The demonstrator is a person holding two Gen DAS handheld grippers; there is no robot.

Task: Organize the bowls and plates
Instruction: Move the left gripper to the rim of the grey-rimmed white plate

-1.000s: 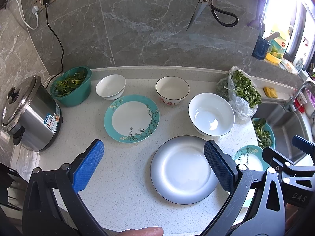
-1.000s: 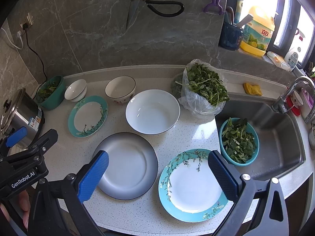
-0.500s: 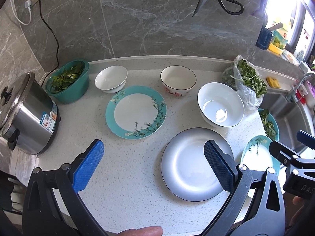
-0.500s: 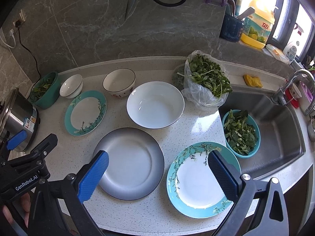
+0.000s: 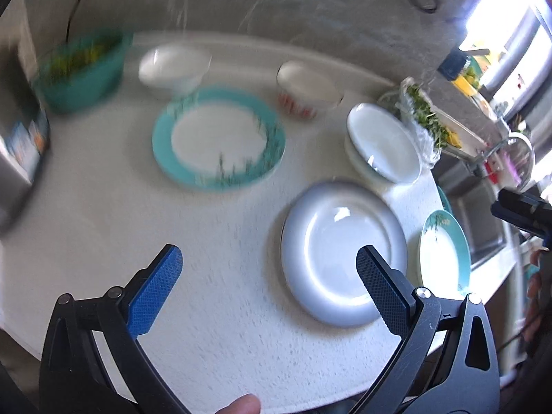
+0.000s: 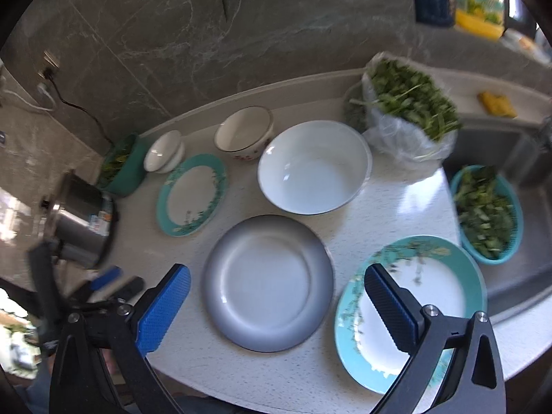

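Hovering over the counter (image 6: 407, 207), I am keeping both the left claw (image 5: 267, 269) and right claw (image 6: 276, 289) released and empty. The grey plate (image 6: 269, 288) is lying flat below; it looks glazed, slippery and breakable, so I am planning a rim grip.

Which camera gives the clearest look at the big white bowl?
The right wrist view: the big white bowl sits sharp and whole, its inside fully visible. The left wrist view shows it smaller, foreshortened and motion-blurred.
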